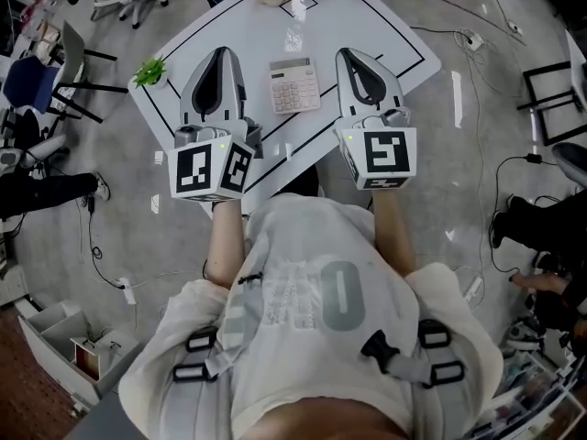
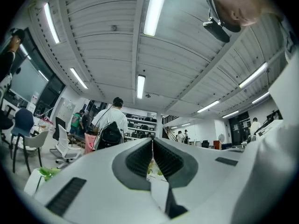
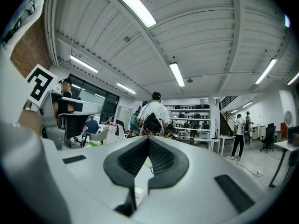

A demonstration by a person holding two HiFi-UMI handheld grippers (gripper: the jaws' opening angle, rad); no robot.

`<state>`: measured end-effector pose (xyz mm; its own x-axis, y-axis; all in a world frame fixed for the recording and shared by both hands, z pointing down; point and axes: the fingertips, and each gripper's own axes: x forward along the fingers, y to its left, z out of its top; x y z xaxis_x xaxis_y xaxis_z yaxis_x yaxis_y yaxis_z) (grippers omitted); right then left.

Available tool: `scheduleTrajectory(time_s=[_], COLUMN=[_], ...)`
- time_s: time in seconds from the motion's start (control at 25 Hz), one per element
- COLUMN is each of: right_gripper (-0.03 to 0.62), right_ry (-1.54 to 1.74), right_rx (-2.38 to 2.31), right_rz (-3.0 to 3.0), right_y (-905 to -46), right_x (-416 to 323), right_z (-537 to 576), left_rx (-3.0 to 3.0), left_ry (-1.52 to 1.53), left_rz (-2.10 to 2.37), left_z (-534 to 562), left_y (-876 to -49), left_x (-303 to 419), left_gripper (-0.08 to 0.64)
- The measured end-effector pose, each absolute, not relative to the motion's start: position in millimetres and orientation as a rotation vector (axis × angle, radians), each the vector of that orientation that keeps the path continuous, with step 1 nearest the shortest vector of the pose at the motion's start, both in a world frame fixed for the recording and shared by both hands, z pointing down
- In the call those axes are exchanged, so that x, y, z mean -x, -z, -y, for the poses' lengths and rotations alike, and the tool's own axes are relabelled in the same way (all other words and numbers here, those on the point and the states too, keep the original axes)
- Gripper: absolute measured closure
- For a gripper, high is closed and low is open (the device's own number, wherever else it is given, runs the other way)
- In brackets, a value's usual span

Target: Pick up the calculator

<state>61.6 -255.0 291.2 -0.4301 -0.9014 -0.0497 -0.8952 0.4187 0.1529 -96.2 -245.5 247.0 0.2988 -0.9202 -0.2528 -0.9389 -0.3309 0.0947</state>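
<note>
Flanking flat white rectangular calculator [image 1: 294, 85] on white black-lined bench [image 1: 396, 49], left gripper [image 1: 223, 55] and right gripper [image 1: 352, 57], fingers fully closed, gripping nothing.

I see calculator [image 1: 294, 85]: off-white | table [image 1: 394, 44]: white, thin black lines | left gripper [image 1: 223, 55], right gripper [image 1: 352, 57]: light grey, black ribbed pads, cubes with black-and-white square markers | plant [image 1: 149, 71]: green | floor [image 1: 440, 154]: grey
</note>
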Motion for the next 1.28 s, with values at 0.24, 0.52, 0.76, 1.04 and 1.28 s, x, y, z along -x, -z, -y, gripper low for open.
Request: scheduleTrajectory(time_s=[0.24, 0.52, 0.76, 1.04, 1.28], right_gripper=[0.586, 0.586, 0.586, 0.586, 0.586], right_ry=[0.252, 0.261, 0.251, 0.204, 0.185], right_rx=[-1.633, -1.586, -1.566, -1.562, -1.531], right_rz=[2.617, 2.633, 2.64, 2.626, 2.628], right_y=[-290.9, -291.2, -294.0, -304.3, -308.1], right_x=[-57.5, -47.8, -43.6, -48.0, -45.5], right_z=[258.6, 259.0, 259.6, 264.7, 273.4], left_rx=[2.626, 2.653, 2.739, 2.888, 3.215], left_ry=[-0.512, -0.55, -0.574, -0.392, -0.369], left_rz=[-1.615, -1.613, -1.616, -1.582, -1.528], left_z=[247.5, 252.0, 263.8, 314.5, 362.1], left_y=[-239.6, -238.9, -244.5, -282.3, -352.3], left_x=[86.9, 91.9, 101.4, 103.2, 100.5], left_gripper=[0.321, 0.163, 0.163, 0.163, 0.163])
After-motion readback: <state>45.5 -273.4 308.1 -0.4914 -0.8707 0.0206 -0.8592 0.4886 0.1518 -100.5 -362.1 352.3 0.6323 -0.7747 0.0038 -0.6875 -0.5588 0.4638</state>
